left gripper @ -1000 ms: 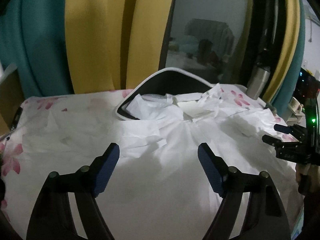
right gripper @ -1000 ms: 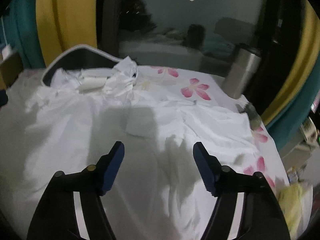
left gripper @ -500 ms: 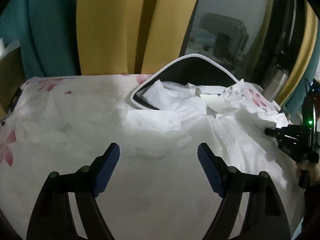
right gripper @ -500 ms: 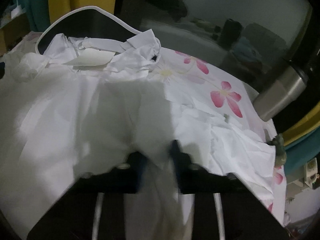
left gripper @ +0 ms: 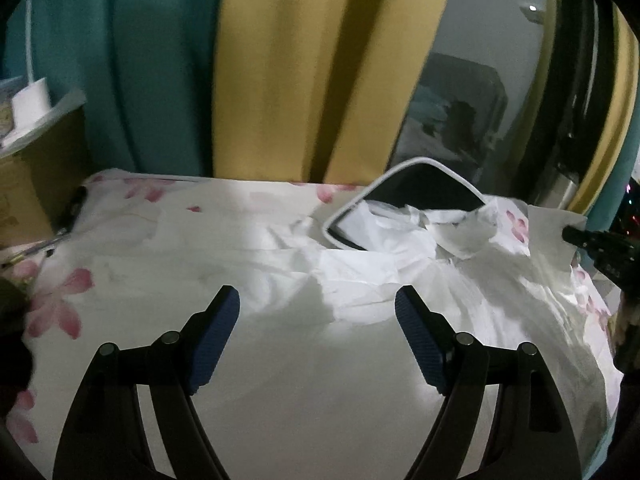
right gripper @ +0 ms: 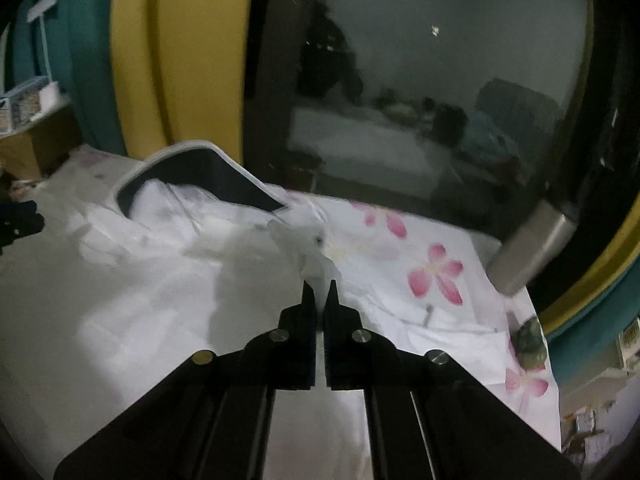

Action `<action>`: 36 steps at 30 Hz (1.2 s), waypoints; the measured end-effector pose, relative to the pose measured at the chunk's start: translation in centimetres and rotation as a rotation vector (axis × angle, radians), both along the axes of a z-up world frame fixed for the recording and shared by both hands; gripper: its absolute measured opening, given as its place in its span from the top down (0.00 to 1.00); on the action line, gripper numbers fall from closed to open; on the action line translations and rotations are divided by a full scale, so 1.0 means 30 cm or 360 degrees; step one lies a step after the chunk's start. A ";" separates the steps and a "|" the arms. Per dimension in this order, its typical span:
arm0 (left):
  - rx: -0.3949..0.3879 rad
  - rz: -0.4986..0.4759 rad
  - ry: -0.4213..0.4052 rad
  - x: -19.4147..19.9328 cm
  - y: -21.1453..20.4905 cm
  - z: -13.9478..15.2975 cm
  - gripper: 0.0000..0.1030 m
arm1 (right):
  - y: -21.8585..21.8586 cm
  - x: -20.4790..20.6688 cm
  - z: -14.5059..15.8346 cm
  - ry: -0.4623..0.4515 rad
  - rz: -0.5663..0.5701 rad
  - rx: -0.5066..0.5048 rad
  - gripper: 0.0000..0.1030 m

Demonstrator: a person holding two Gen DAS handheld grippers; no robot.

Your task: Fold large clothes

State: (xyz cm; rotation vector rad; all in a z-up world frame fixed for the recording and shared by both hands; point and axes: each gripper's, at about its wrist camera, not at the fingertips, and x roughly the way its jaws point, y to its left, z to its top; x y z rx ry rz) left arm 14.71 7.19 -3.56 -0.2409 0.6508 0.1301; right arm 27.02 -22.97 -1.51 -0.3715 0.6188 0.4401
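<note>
A large white garment (left gripper: 320, 360) lies spread over a flowered sheet (left gripper: 132, 240) on the table. Its collar end is rumpled against a black board with a white rim (left gripper: 416, 188). My left gripper (left gripper: 318, 312) hovers open above the smooth middle of the cloth, nothing between its blue pads. My right gripper (right gripper: 320, 292) is shut on a fold of the white garment (right gripper: 316, 268), which rises in a peak to the fingertips. In the left wrist view the right gripper (left gripper: 592, 240) shows at the right edge, with cloth lifted beside it.
Teal and yellow curtains (left gripper: 256, 80) hang behind the table. A dark window (right gripper: 420, 100) lies beyond the far edge, with a steel flask (right gripper: 528, 248) at the right corner. A cardboard box (left gripper: 28, 184) stands left. A small greenish object (right gripper: 530, 344) lies near the right edge.
The right gripper went from wide open to shut on a fold of the garment and lifted it. The left gripper, still open, shifted sideways to the left over the cloth.
</note>
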 end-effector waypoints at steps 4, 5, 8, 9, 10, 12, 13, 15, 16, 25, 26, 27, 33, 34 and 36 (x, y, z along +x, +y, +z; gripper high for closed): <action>-0.0013 0.0038 -0.0012 -0.054 0.055 0.010 0.19 | 0.086 -0.024 0.018 0.0002 0.0080 0.0044 0.97; -0.0017 0.0047 -0.0016 -0.069 0.074 0.011 0.19 | 0.112 -0.030 0.021 0.0008 0.0100 0.0059 0.97; -0.0021 0.0072 -0.0024 -0.107 0.117 0.011 0.19 | 0.201 -0.050 0.017 0.0026 0.0158 0.0074 0.97; -0.0027 0.0086 -0.0029 -0.123 0.142 0.011 0.19 | 0.229 -0.058 0.015 0.0031 0.0176 0.0075 0.97; -0.0032 0.0097 -0.0032 -0.132 0.159 0.010 0.19 | 0.269 -0.064 0.011 0.0037 0.0201 0.0073 0.97; -0.0049 0.0128 -0.0037 -0.154 0.202 0.006 0.19 | 0.329 -0.078 0.002 0.0055 0.0237 0.0075 0.97; -0.0057 0.0140 -0.0035 -0.161 0.220 0.003 0.19 | 0.363 -0.080 -0.006 0.0065 0.0255 0.0073 0.97; -0.0070 0.0159 -0.0033 -0.175 0.252 -0.002 0.19 | 0.427 -0.086 -0.024 0.0086 0.0287 0.0074 0.97; -0.0076 0.0167 -0.0031 -0.180 0.267 -0.005 0.19 | 0.455 -0.085 -0.034 0.0099 0.0300 0.0077 0.97; -0.0119 0.0209 -0.0018 -0.204 0.371 -0.033 0.19 | 0.643 -0.055 -0.118 0.0221 0.0331 0.0136 0.97; -0.0122 0.0211 -0.0015 -0.205 0.376 -0.035 0.19 | 0.658 -0.049 -0.128 0.0236 0.0328 0.0148 0.97; -0.0128 0.0210 -0.0009 -0.200 0.381 -0.041 0.19 | 0.675 -0.043 -0.140 0.0249 0.0327 0.0155 0.97; -0.0103 0.0133 0.0020 -0.155 0.352 -0.047 0.19 | 0.717 0.002 -0.207 0.0342 0.0247 0.0153 0.97; -0.0089 0.0107 0.0023 -0.142 0.338 -0.043 0.19 | 0.713 0.011 -0.213 0.0363 0.0226 0.0154 0.95; -0.0070 0.0046 0.0029 -0.114 0.309 -0.036 0.19 | 0.693 0.024 -0.214 0.0380 0.0175 0.0174 0.80</action>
